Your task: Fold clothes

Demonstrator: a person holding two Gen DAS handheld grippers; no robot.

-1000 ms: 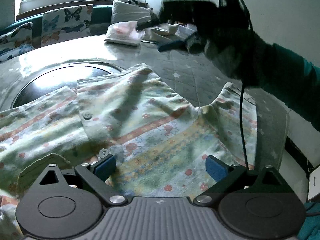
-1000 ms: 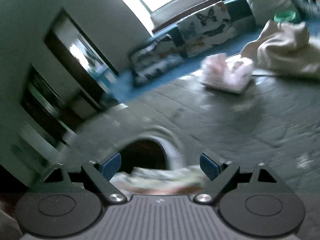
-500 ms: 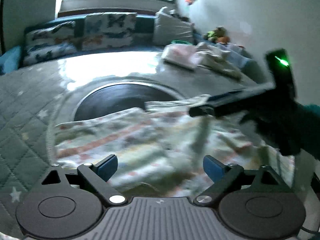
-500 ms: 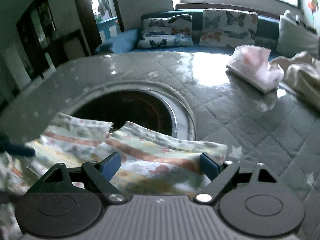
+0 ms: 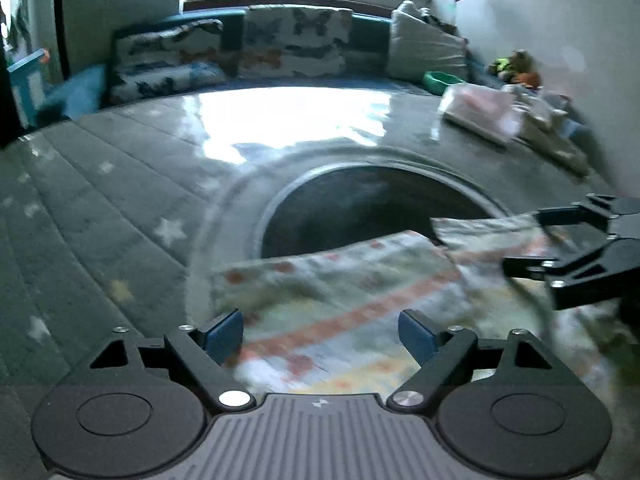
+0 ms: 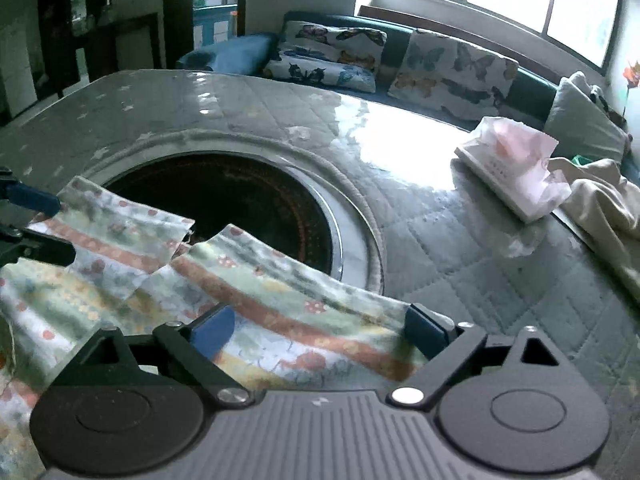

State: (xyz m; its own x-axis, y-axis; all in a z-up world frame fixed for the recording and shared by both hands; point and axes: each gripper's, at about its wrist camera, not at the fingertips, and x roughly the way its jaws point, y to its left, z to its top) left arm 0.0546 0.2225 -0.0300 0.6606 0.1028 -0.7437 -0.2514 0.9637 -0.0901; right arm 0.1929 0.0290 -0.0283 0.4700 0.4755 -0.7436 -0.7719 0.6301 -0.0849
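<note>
The left tool (image 5: 320, 330) stood wide, both blue pads clear of cloth, nothing held. The right tool (image 6: 320, 330) was likewise wide and held nothing; in the left wrist view it entered from 3 o'clock, just over the cloth.

The patterned garment (image 6: 256, 280) lay spread and rumpled on the quilted desk (image 6: 460, 280), directly under both tools. Its two far lobes, at 11 and 12 o'clock in the right wrist view, overhung the rim of the round dark recess (image 6: 248, 200) set in the desk. Whether a fold had been laid could not be told; a layered edge showed between the lobes.

Hazards, by judgement:

- Overhang. Cloth spanning the recess has no support beneath. A press or drag toward 12 o'clock would likely push it down into the opening and spoil the lay.
- Layer count. The cloth was wrinkled. A wide tool closing low could pinch two plies or none.
- Collision. The tools sat near one another over one garment. Converging strokes could bring them into contact.
- Slip. The desk cover looked glossy. A one-sided pull could slide the whole garment instead of folding it.

Farther off, at 2 o'clock, a tissue pack (image 6: 516, 168) and a pale heap of cloth (image 6: 600, 204) lay well apart.
</note>
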